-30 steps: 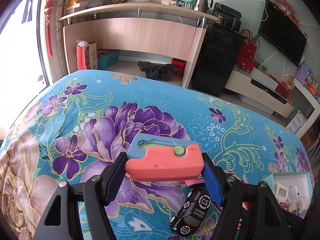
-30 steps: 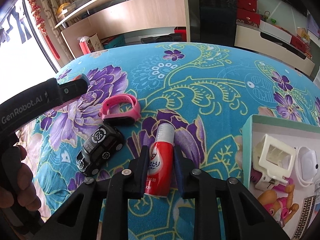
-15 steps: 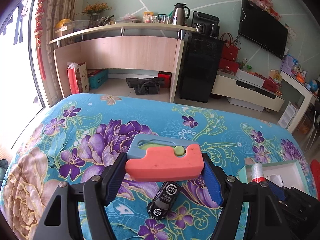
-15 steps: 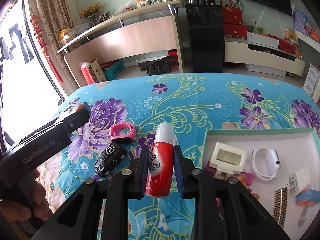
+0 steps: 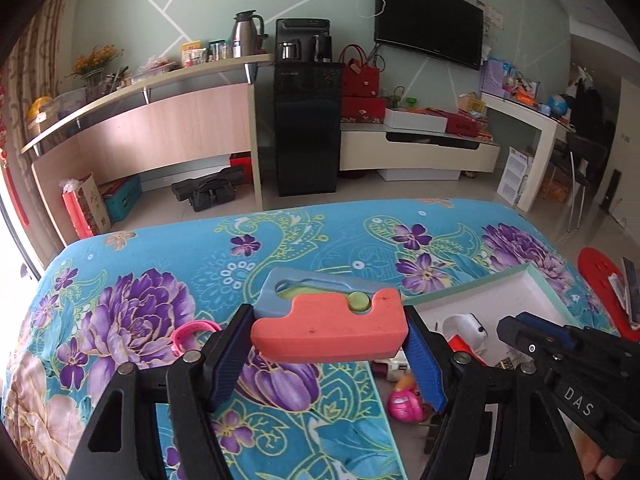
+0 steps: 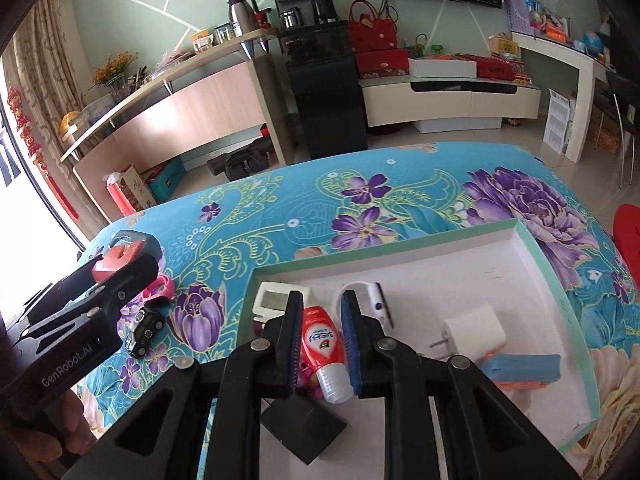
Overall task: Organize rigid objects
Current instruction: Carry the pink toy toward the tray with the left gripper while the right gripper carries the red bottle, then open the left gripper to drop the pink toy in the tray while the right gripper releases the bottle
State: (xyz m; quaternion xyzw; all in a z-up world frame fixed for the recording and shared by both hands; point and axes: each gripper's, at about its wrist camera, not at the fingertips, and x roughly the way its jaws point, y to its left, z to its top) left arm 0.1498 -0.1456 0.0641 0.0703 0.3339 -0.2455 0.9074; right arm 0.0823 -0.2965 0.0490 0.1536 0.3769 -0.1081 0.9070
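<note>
My left gripper (image 5: 330, 334) is shut on a coral and blue block toy (image 5: 328, 320) and holds it above the floral cloth, just left of the white box (image 5: 536, 292). My right gripper (image 6: 322, 308) is over the white box (image 6: 516, 256), its jaws spread wider than the red bottle (image 6: 323, 350). The bottle lies between them among the box's things, white cap toward me. A pink watch band (image 6: 160, 290) and a black toy car (image 6: 144, 330) lie on the cloth left of the box.
The box holds a white plug (image 6: 472, 326), a blue and orange block (image 6: 520, 368), a white watch (image 6: 370, 296), a white frame (image 6: 276, 300) and a black square (image 6: 302, 426). A red stool (image 5: 600, 280) stands at the bed's right. Shelves and a TV stand line the far wall.
My right gripper has moved right over the box, tipped the bottle cap toward me and opened off it. My left gripper has moved right toward the box with the block toy.
</note>
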